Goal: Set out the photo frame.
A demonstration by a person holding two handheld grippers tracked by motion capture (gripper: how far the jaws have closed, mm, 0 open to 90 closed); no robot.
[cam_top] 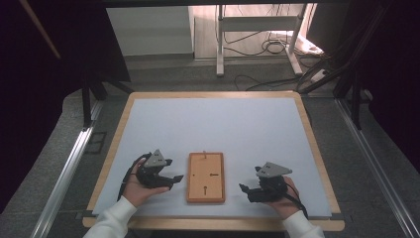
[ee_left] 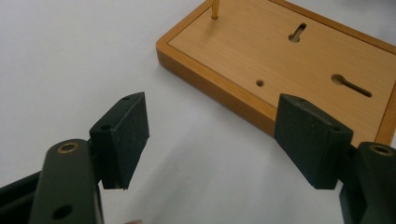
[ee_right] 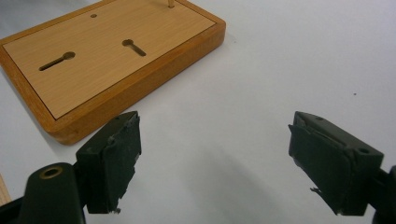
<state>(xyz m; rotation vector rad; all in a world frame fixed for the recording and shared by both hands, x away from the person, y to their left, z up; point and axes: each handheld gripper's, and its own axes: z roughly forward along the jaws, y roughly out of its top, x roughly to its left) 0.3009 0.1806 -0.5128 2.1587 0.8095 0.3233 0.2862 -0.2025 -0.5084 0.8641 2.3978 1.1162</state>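
- Bench (cam_top: 213, 119): pale blue-white top with a light wooden rim; grey floor around it, cables and a white frame beyond the far edge.
- Wooden board (cam_top: 205, 177): rectangular, orange-brown raised border, lighter inset panel. Lies flat near the bench's near edge, between the two grippers, long side running away from the person.
- Board details: two keyhole-shaped slots (ee_left: 350, 85) and one small round hole (ee_left: 259, 83) in the panel; a thin brass-coloured pin (ee_left: 214, 8) stands upright near the far short edge.
- Left gripper (cam_top: 173, 179): held in the person's left hand (cam_top: 134, 187), just left of the board; fingers (ee_left: 122, 137) spread wide, holding nothing.
- Right gripper (cam_top: 243, 189): held in the right hand (cam_top: 286, 202), just right of the board; fingers (ee_right: 112, 158) likewise wide apart and empty, pad rubber frayed at the edges.
- Sleeves: white, entering from the bottom edge.
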